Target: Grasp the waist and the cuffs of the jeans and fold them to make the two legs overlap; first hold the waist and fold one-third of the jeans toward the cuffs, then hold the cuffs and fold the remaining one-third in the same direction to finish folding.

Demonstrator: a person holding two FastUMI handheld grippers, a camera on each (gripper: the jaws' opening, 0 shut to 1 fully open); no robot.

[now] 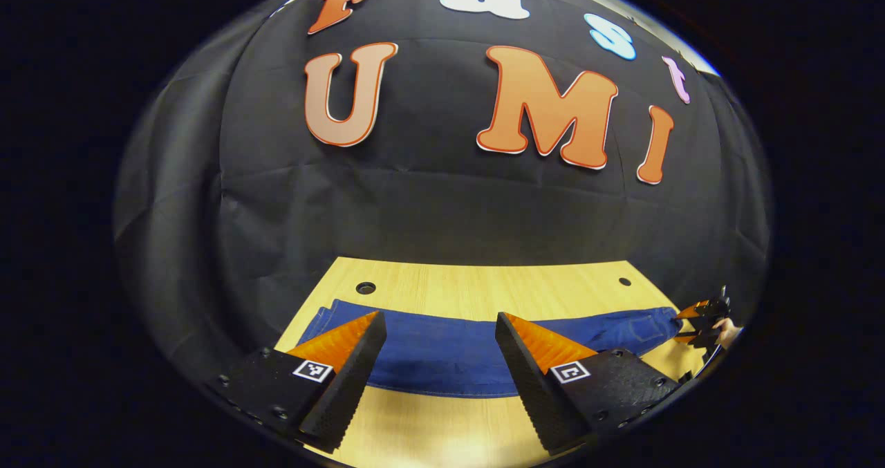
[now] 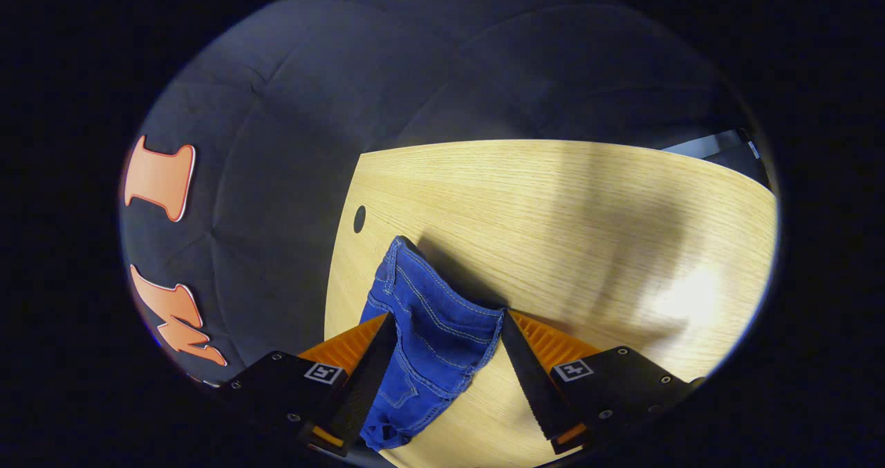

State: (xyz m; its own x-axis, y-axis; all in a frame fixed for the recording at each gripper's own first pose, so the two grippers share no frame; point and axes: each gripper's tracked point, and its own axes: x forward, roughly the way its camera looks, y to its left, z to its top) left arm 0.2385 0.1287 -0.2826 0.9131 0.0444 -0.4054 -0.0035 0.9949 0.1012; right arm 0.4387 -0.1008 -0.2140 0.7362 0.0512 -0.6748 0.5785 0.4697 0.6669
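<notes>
Blue jeans [image 1: 484, 354] lying flat across the wooden table [image 1: 477, 285] at lower centre, left gripper [image 1: 440, 333] hovering with fingers apart, right gripper [image 2: 448, 333] spreading wide around the waist, far hem cut off by the fingers.

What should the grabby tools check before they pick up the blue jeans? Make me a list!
1. Blue denim jeans lie stretched out flat on the light wooden table: ok.
2. Left tool open, with the cloth in front of its fingers: ok.
3. Right tool open, the stitched end of the jeans between its fingers: ok.
4. Both fingers pressing the denim: not ok, neither tool has closed.
5. Which end is under the left tool, waist or cuffs: cannot tell.
6. Legs lying exactly one over the other: cannot tell.
</notes>
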